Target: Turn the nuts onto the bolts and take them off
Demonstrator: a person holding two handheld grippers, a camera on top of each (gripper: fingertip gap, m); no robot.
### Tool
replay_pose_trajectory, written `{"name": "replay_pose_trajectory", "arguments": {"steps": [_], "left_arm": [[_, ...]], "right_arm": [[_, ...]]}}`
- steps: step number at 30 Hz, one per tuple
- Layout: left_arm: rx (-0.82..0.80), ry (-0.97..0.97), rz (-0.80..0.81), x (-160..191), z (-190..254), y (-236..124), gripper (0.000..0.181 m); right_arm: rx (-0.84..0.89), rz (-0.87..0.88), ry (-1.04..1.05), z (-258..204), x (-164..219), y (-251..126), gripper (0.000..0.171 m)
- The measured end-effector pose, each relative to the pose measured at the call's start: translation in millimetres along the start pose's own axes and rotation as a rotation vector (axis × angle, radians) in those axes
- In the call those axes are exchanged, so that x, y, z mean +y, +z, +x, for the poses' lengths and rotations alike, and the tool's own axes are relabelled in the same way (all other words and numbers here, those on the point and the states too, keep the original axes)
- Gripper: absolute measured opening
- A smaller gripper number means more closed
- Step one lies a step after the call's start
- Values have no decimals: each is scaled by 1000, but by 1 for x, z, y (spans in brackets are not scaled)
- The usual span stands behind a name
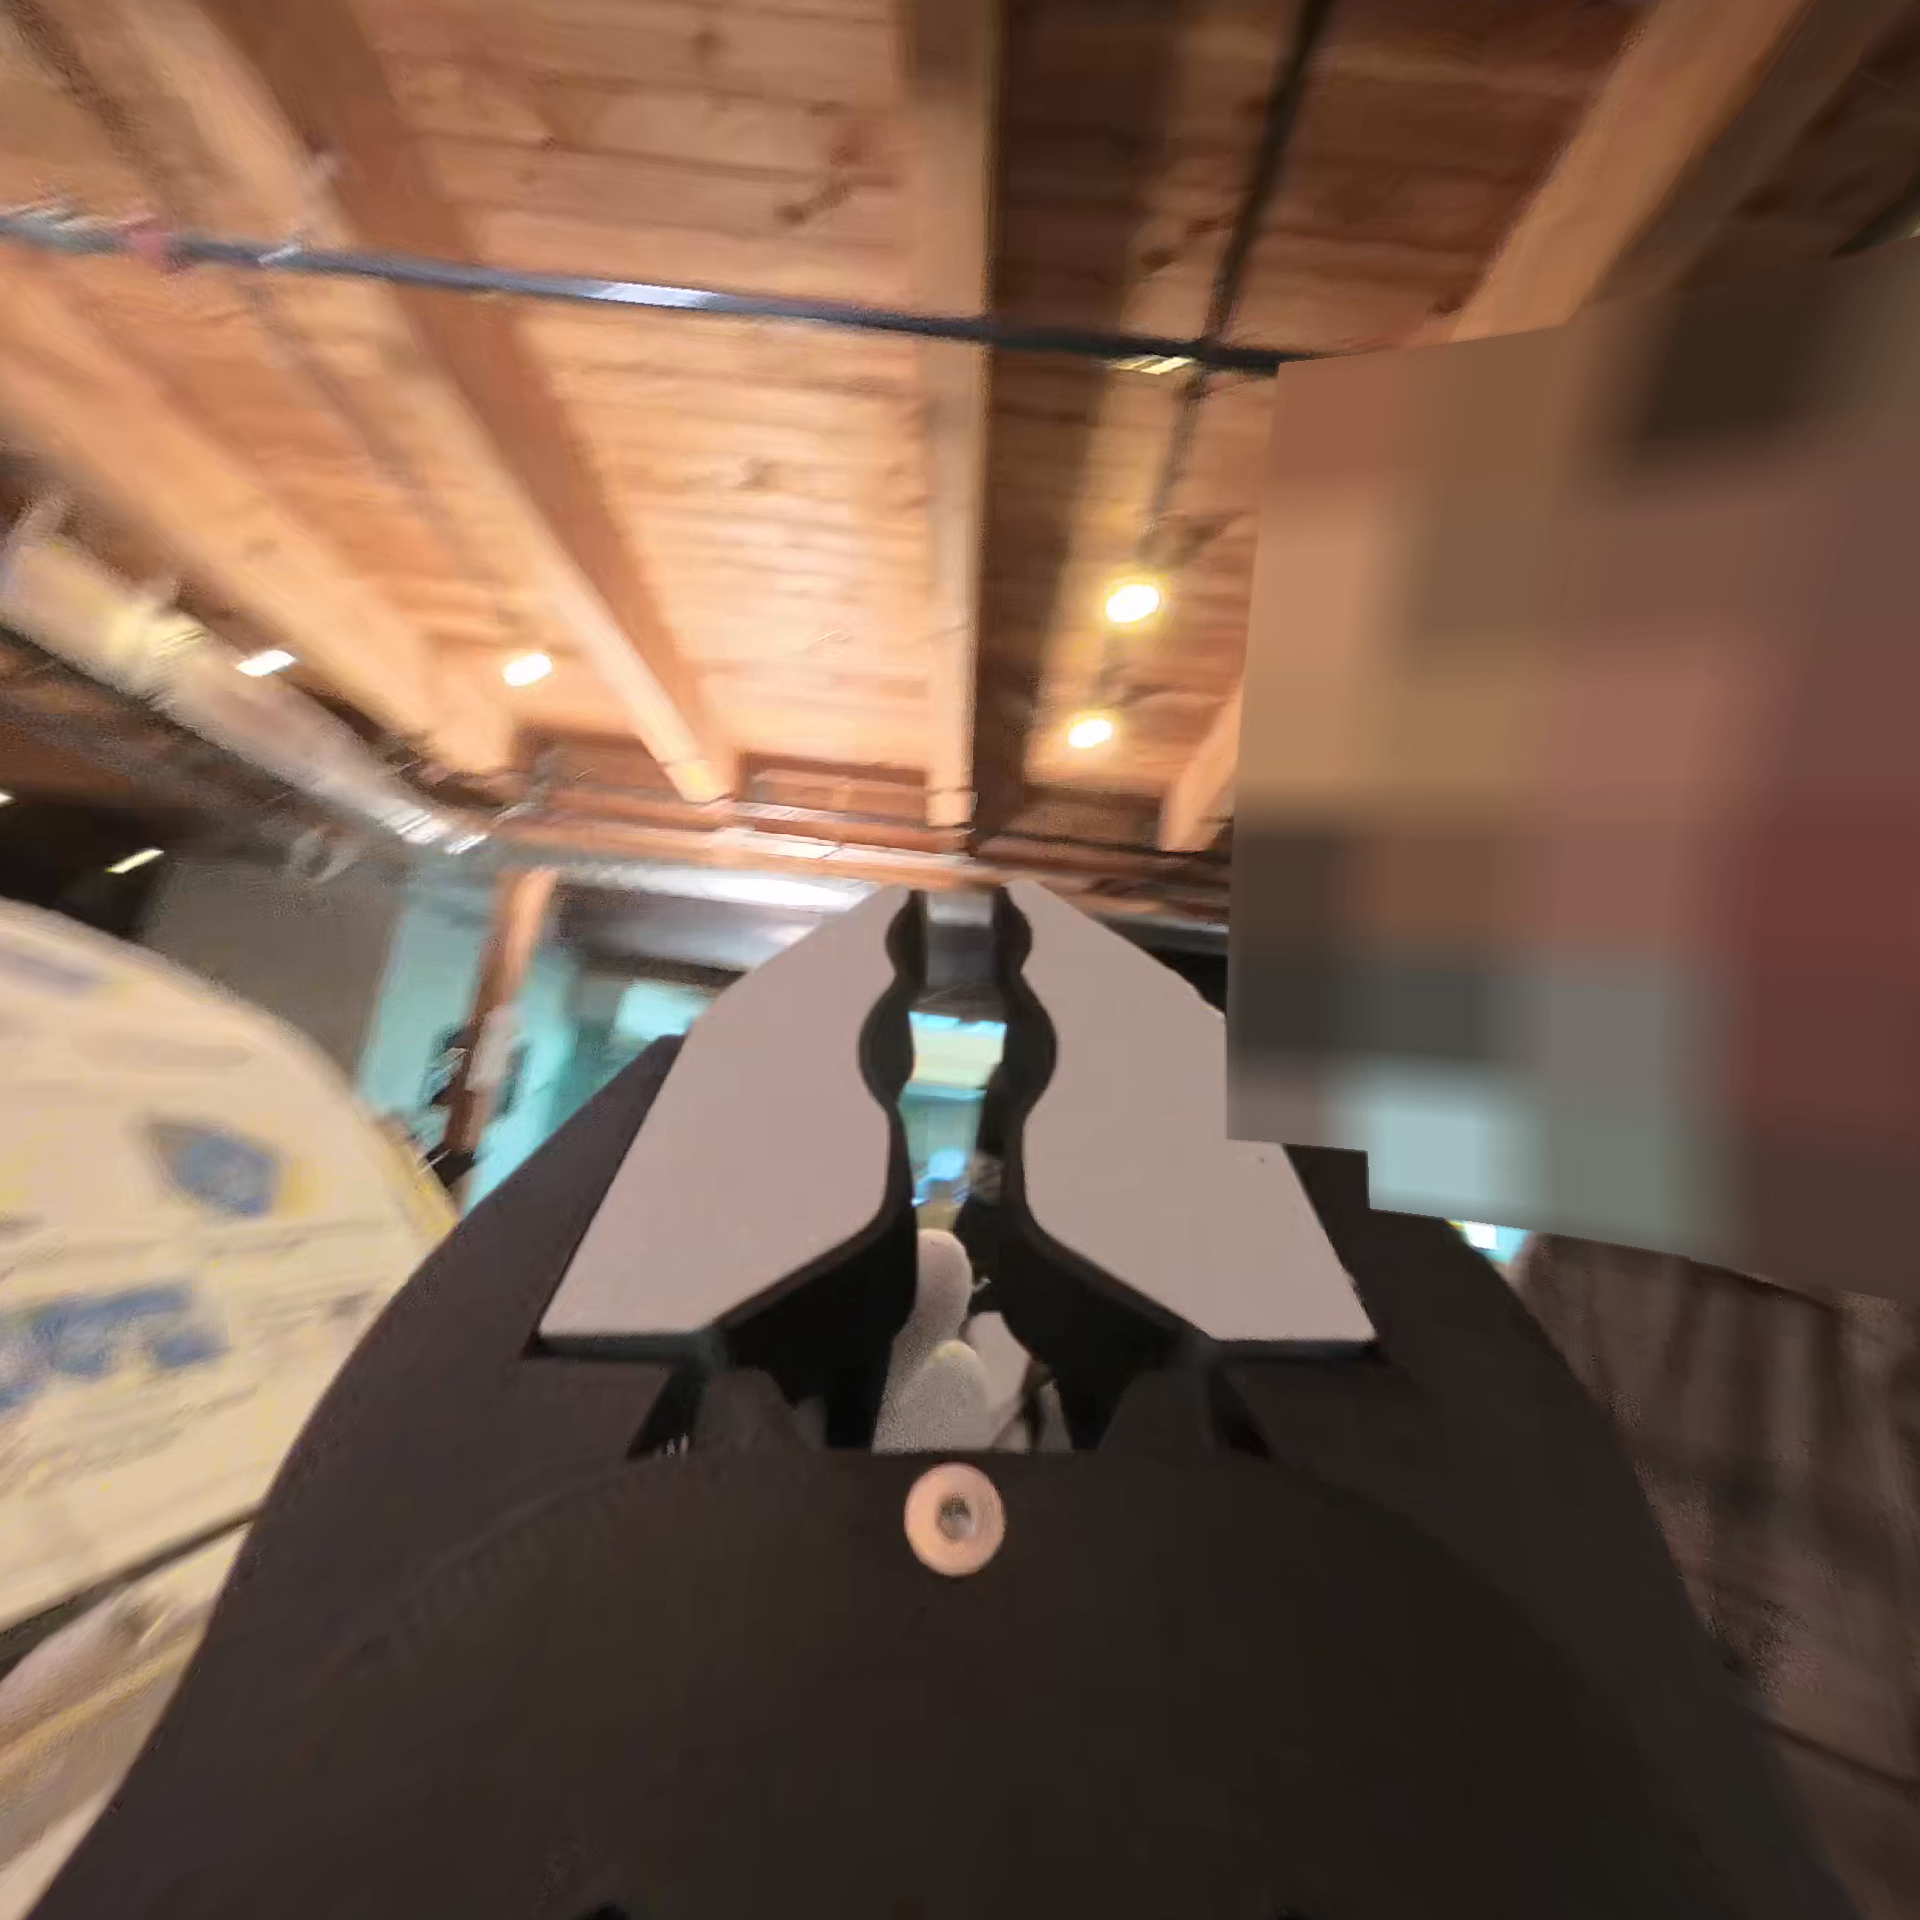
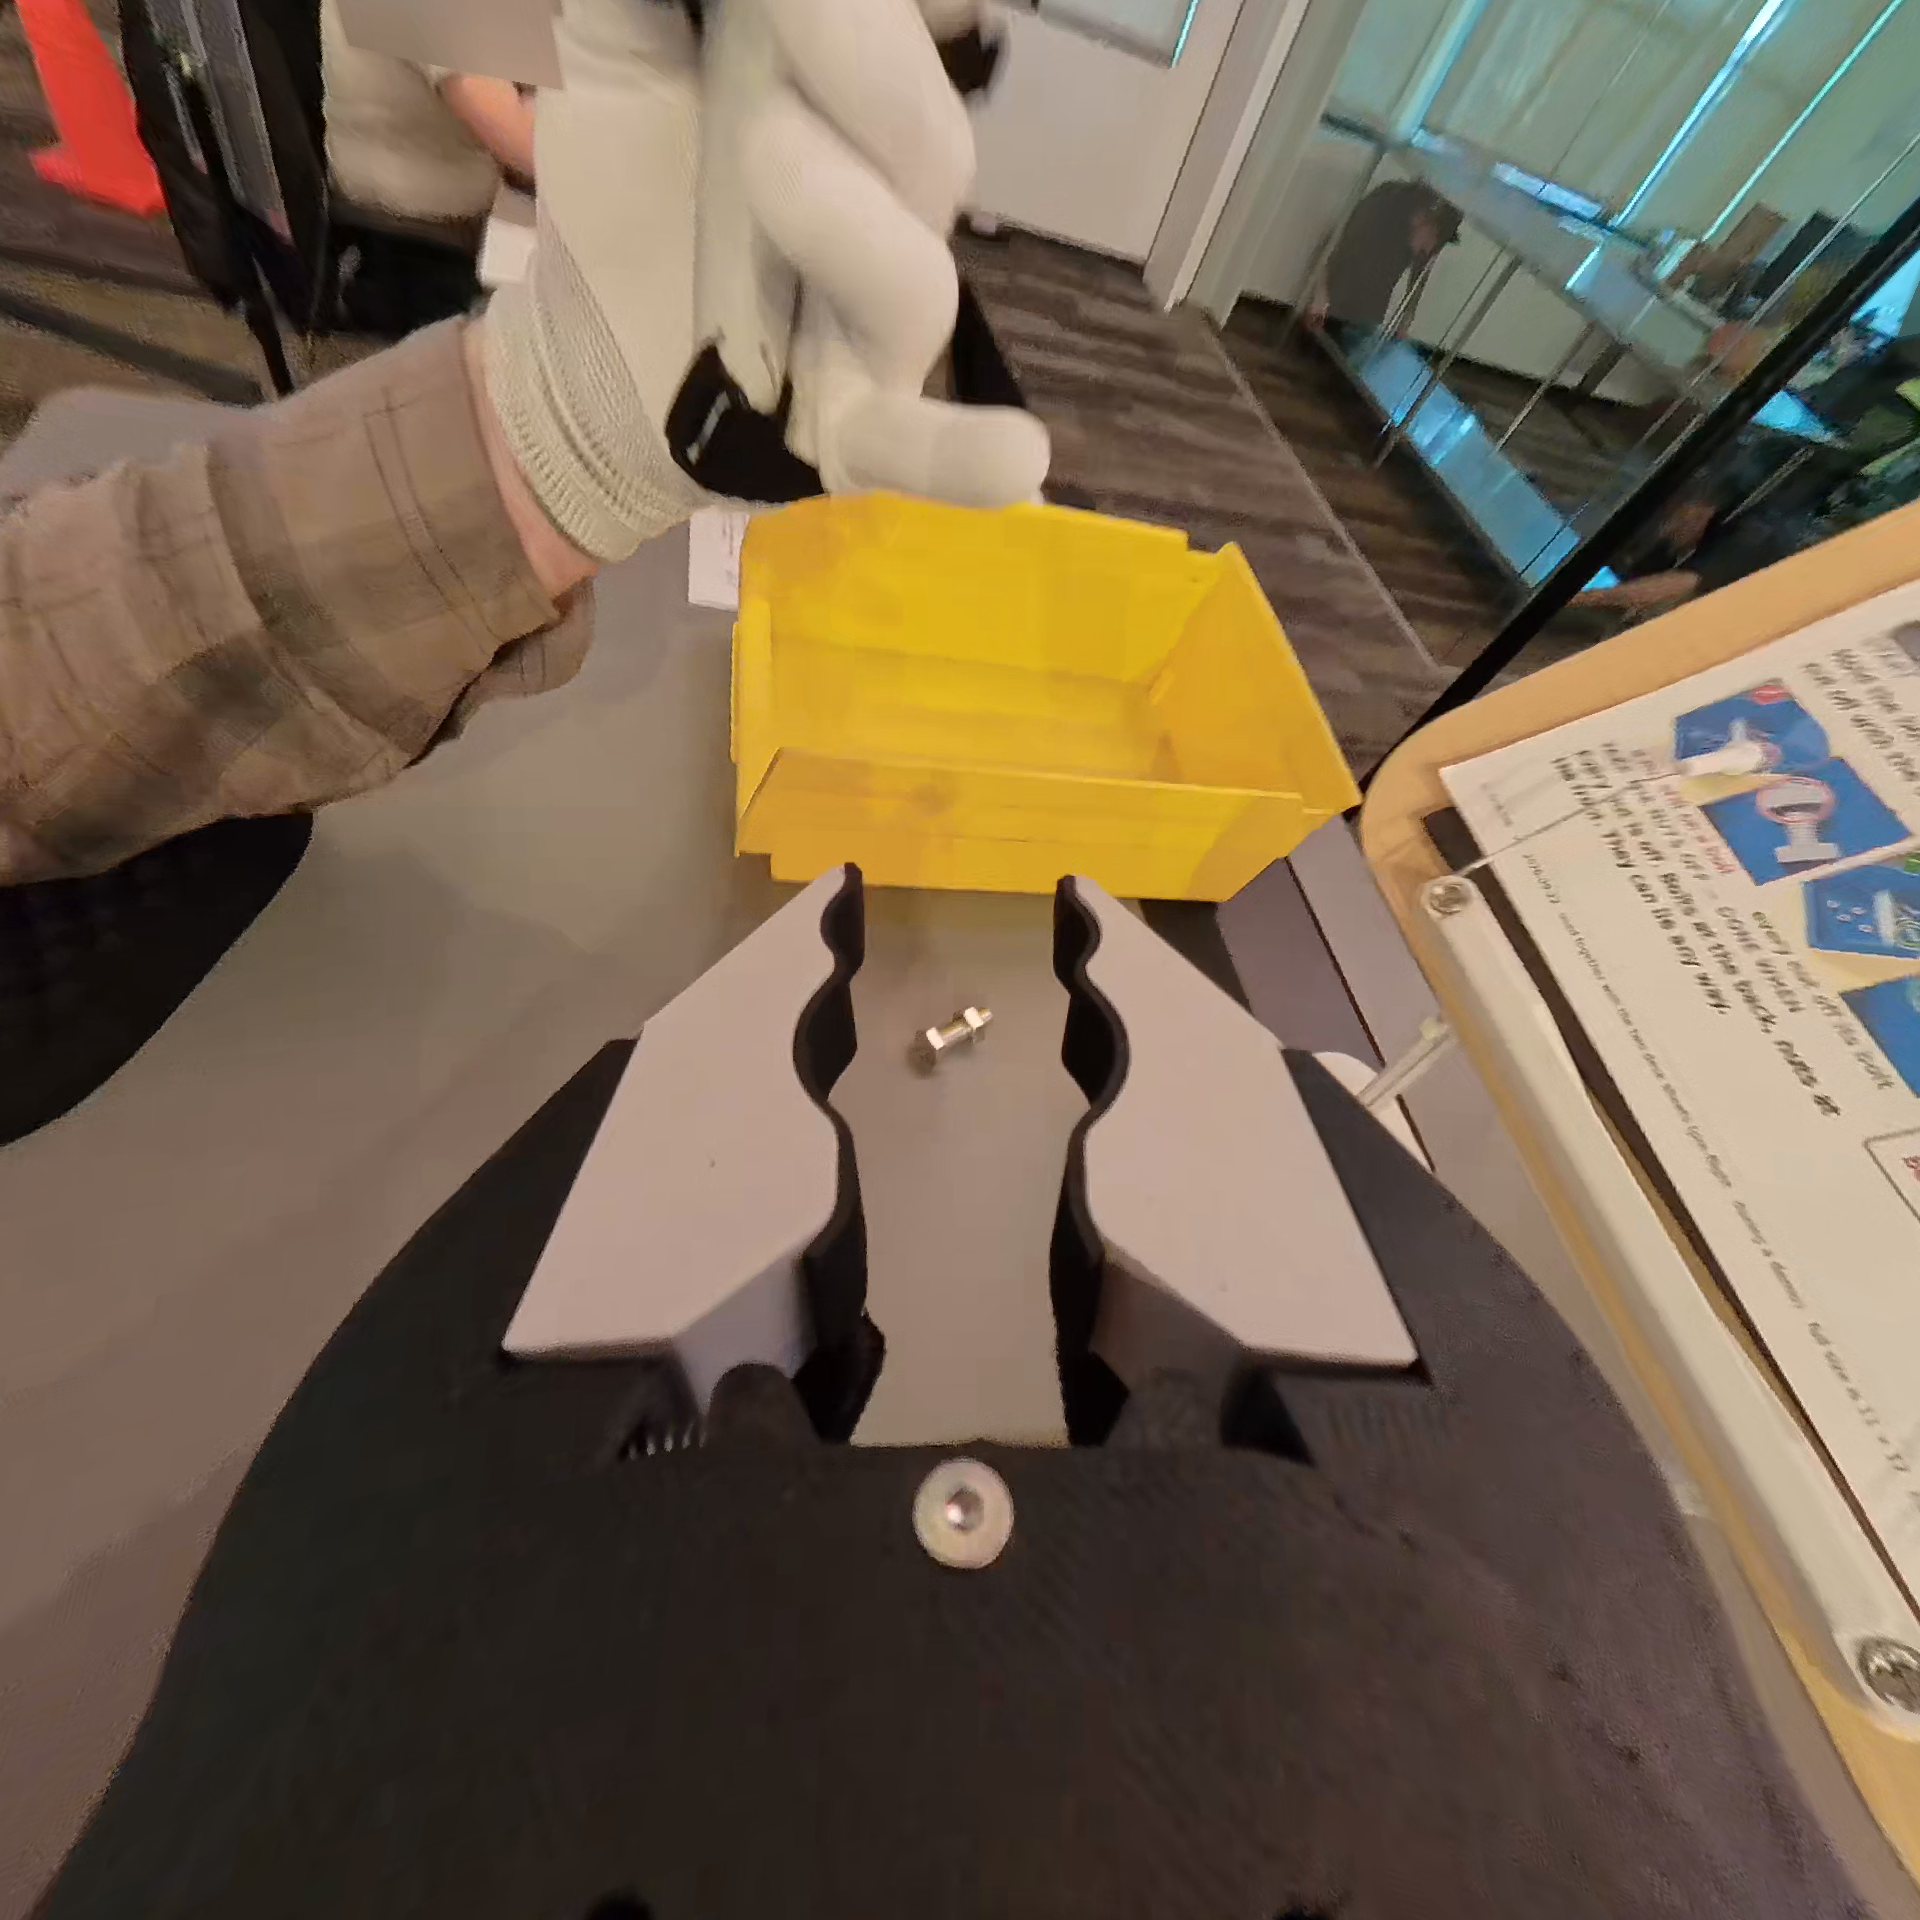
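A small silver bolt with a nut on it (image 2: 951, 1034) lies on the grey table (image 2: 416, 1039). My right gripper (image 2: 958, 894) is open and empty above the table; the bolt shows between its fingers, a little short of the tips. My left gripper (image 1: 958, 909) points up at the wooden ceiling; its jaws stand a narrow gap apart with nothing between them. In the right wrist view a white-gloved hand (image 2: 790, 239) holds the left gripper's black handle (image 2: 717, 426) high above the table. No loose nuts or other bolts show.
An empty yellow bin (image 2: 997, 727) stands on the table just beyond the bolt. A wooden board with a printed sheet (image 2: 1714, 987) lies at the right. A plaid sleeve (image 2: 260, 623) reaches in from the left. Glass walls stand behind. The gap from one gripper's tips to the other's is roughly 20 cm.
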State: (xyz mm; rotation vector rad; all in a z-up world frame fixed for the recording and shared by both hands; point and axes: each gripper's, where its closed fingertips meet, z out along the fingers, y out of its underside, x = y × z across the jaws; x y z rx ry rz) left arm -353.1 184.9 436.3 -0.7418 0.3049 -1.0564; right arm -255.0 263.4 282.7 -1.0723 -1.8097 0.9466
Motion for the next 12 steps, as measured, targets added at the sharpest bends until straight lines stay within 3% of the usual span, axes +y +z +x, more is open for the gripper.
{"name": "replay_pose_trajectory", "arguments": {"steps": [1, 5, 8, 12], "left_arm": [[-87, 21, -42, 7, -12, 5, 19], [-371, 206, -216, 26, -42, 14, 55], [-436, 197, -316, 37, -46, 16, 69], [-174, 83, -164, 16, -5, 26, 65]], "right_arm": [[15, 38, 15, 5, -3, -6, 35], [51, 219, 81, 16, -21, -30, 34], [69, 229, 77, 21, -22, -35, 36], [56, 246, 66, 16, -24, -39, 35]]}}
